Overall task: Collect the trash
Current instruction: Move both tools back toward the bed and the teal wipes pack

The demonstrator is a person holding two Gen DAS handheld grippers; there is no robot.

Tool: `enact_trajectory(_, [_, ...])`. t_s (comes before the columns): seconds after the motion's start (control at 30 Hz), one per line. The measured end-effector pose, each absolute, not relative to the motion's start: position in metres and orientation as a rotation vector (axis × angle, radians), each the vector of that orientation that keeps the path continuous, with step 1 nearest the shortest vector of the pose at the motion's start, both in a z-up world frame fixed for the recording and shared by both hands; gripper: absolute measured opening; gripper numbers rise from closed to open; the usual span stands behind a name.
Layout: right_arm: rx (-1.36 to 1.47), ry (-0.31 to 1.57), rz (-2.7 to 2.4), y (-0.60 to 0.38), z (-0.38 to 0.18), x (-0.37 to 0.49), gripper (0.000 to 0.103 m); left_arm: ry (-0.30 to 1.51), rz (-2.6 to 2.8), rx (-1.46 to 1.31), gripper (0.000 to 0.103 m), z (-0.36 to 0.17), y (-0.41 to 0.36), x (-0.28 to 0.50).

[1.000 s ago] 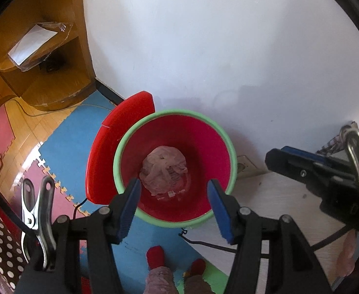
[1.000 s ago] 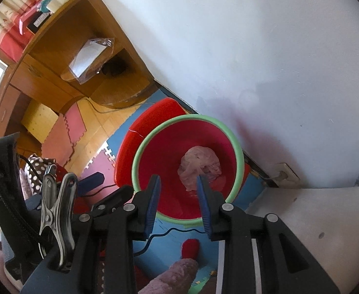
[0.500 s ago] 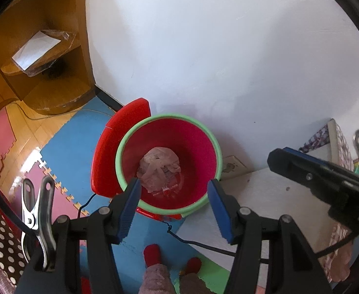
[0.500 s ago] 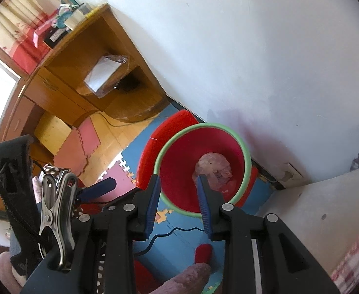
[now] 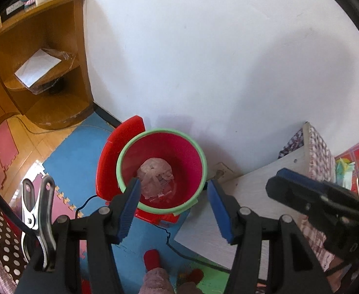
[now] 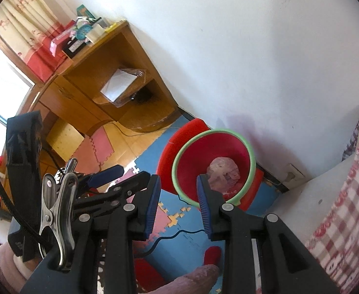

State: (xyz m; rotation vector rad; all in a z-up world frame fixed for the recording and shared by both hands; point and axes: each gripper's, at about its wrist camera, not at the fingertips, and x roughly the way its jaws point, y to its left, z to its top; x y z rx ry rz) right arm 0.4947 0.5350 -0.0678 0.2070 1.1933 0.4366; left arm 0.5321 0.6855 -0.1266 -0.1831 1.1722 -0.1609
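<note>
The crumpled pale plastic bag point(image 5: 156, 174) sits at the bottom of the red bin point(image 5: 179, 152), the one with the green rim, which stands on the blue foam mat against the white wall, its red lid point(image 5: 117, 156) tipped up on the left side. So the trash lies inside the bin, not in either tool.

The left gripper point(image 5: 174, 208) hangs above the near rim with its blue pads well apart and nothing between them. The right gripper point(image 6: 178, 204) hovers over the bin's left near edge, its jaws set narrower but still parted, also empty.

To my eye this drop is done, and the step in hand is pulling clear to look for the next piece. To do it well, I would lift both tools straight up so no pad catches the green rim or tips the light bin, and keep them off the black cable point(image 5: 169, 235) that trails across the mat just in front of it. The lid is best left open for the next load.

Further out, a wooden shelf unit point(image 6: 120, 78) stands in the far left corner with a clear sleeve of white paper point(image 6: 120, 85) on its shelf. Boxes and a small clock crowd its top; some carry print, but it is too small to read. No brand shows on the bin.
</note>
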Motion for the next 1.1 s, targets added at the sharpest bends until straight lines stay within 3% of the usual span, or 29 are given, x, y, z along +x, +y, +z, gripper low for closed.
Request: enact_trajectory(1.1, [0.221,1.026,0.532,0.466,0.047,0.354,0.031,1.086,-0.233,-0.093,0.060,-0.024,0.616,0.414])
